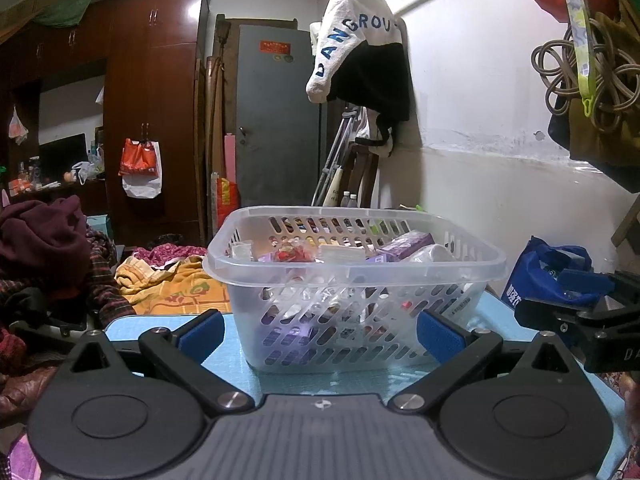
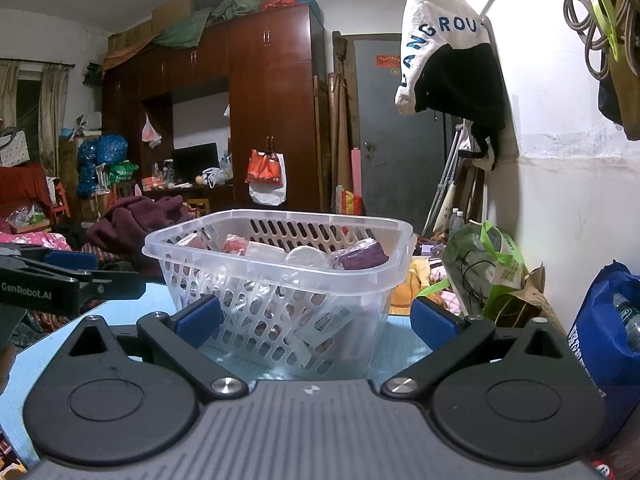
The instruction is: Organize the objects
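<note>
A clear plastic slotted basket [image 1: 352,268] stands on the light blue table [image 1: 224,356], filled with several small items: a purple box [image 1: 404,248], red packets and white packs. It also shows in the right wrist view [image 2: 276,256]. My left gripper [image 1: 320,332] is open and empty, its blue pads on either side of the basket's near wall. My right gripper [image 2: 316,320] is open and empty, just in front of the basket. Each gripper shows at the edge of the other's view, the right one [image 1: 580,308] and the left one [image 2: 60,276].
A blue bag [image 1: 548,272] sits at the table's right by the white wall. A green bag [image 2: 484,264] lies behind the table. Clothes and a yellow blanket [image 1: 168,280] are piled to the left. A dark wardrobe [image 1: 156,108] and grey door [image 1: 276,120] stand behind.
</note>
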